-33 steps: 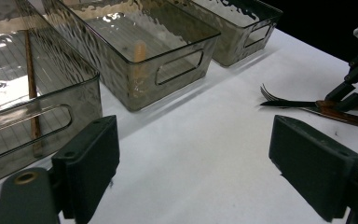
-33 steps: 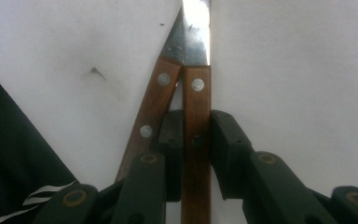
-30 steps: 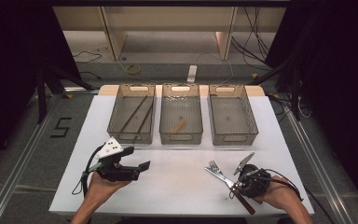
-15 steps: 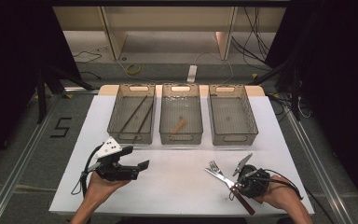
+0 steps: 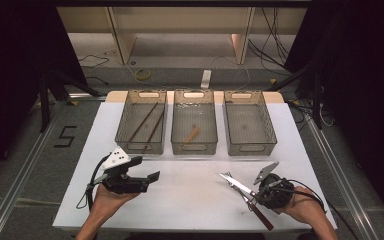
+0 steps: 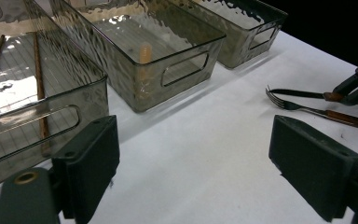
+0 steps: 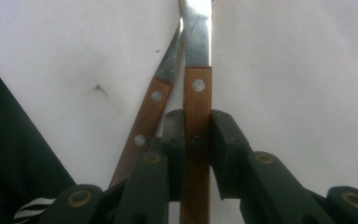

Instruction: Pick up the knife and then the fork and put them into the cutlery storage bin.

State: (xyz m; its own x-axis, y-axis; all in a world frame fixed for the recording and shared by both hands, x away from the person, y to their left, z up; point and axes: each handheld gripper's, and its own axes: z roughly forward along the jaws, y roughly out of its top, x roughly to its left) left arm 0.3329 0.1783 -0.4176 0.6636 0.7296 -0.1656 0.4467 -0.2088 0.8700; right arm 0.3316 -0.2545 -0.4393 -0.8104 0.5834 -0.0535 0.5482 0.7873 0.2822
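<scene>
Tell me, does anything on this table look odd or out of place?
Not much. The fork and knife lie loose on the table, outside the bins; the right gripper is clamped on the knife handle. The right bin looks empty.

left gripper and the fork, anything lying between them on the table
Nothing: in the high view, bare white table runs from the left gripper to the fork.

The knife [image 7: 197,107] has a brown wood handle with silver rivets and a steel blade; the fork [image 7: 154,105] matches it; the table [image 5: 190,200] is white; 3 bins [image 5: 194,127] are smoky clear; jaws are black.
</scene>
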